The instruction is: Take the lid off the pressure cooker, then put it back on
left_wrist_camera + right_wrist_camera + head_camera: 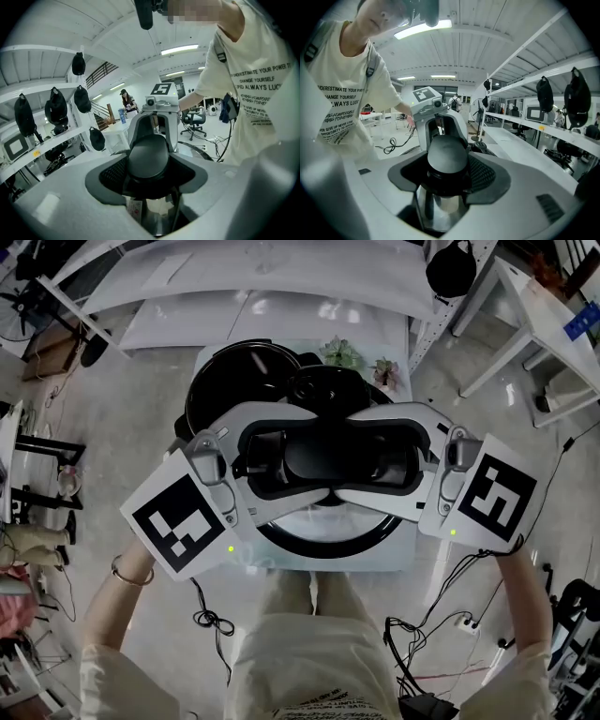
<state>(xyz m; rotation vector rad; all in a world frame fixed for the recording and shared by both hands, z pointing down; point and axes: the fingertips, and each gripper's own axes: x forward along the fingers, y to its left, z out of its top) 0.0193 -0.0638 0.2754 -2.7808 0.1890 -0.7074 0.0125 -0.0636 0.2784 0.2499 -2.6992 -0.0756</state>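
**Head view:** The left gripper (314,461) and the right gripper (362,461) meet at frame centre. They come in from opposite sides and both clamp the lid knob (326,448), a smooth black dome. Their white moulded jaws interlock around it. Below them curves the dark, round rim of the lid (319,543), over a pale glossy table (281,564). Whether the lid rests on that table cannot be told. Just above in the frame, partly covered by the grippers, sits a round black pot (223,381), with two small potted plants (343,352) beyond it. A black-and-white marker cube (183,521) rides on the left gripper at lower left, and another (497,496) on the right gripper at right.

**Left gripper view:** The left gripper (149,177) holds the knob (147,154) dead centre. Its dark, mesh-textured pads (111,174) press in from both sides. Shiny steel (157,218) shows beneath the knob at the bottom of the frame. The right gripper (154,123) faces the camera just behind the knob. Black bags (56,105) hang from a white shelf at upper left.

**Right gripper view:** The right gripper (447,179) is likewise closed on the knob (447,153), with its mesh pads (483,174) against the rounded sides. Polished metal (439,206) gleams below. The left gripper (437,123) stands opposite, just behind the knob. The person's cream printed T-shirt (337,93) fills the left of the frame.
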